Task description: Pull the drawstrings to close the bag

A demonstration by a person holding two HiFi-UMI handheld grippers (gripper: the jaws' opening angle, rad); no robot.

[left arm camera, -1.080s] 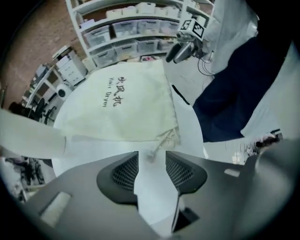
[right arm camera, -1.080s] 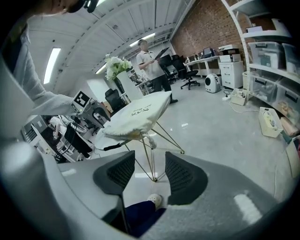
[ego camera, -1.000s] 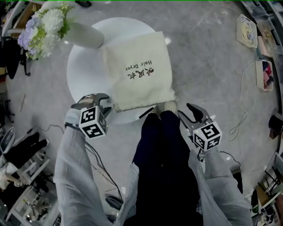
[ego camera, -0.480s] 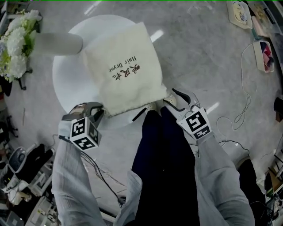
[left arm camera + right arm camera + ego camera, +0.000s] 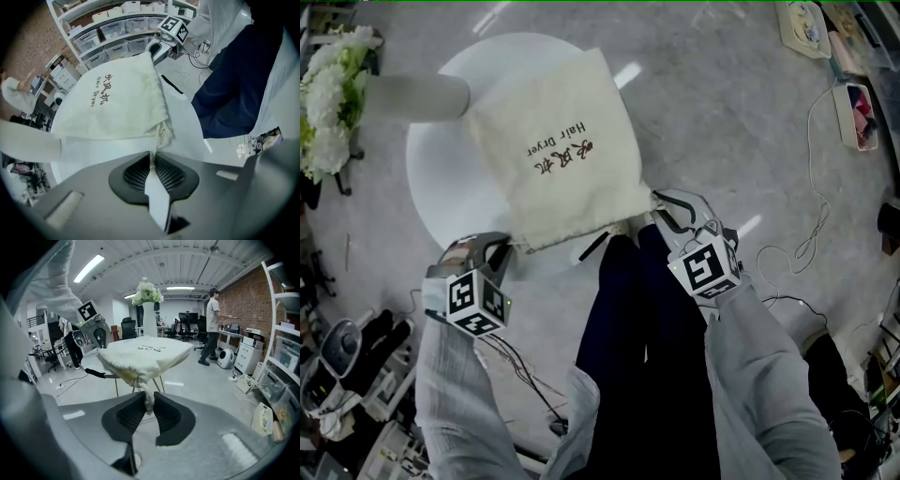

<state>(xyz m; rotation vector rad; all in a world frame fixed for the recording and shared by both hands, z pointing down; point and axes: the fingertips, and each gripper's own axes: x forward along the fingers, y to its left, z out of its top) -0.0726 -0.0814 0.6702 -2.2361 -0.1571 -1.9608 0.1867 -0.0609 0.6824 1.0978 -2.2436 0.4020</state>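
A cream drawstring bag (image 5: 562, 159) printed "Hair Dryer" lies on a round white table (image 5: 441, 187), its gathered mouth toward me. My left gripper (image 5: 500, 248) is at the mouth's left corner. In the left gripper view its jaws are closing on the left drawstring (image 5: 161, 136), and the cord runs between the pads (image 5: 136, 171). My right gripper (image 5: 664, 211) is at the mouth's right corner. There its jaws are closing on the knotted right drawstring (image 5: 146, 389), which sits pinched between the pads (image 5: 129, 411). The bag (image 5: 145, 352) bunches just beyond them.
A white vase (image 5: 417, 94) with white flowers (image 5: 328, 103) lies along the table's far left. My dark trousers (image 5: 628, 328) stand against the table's near edge. Cables (image 5: 811, 234) and boxes (image 5: 861, 117) lie on the floor at right. A person (image 5: 213, 319) stands far off.
Both grippers have come in to the corners of the bag's mouth. Their jaws, open earlier, have closed around the drawstrings; the right one moved up and left to reach its cord.
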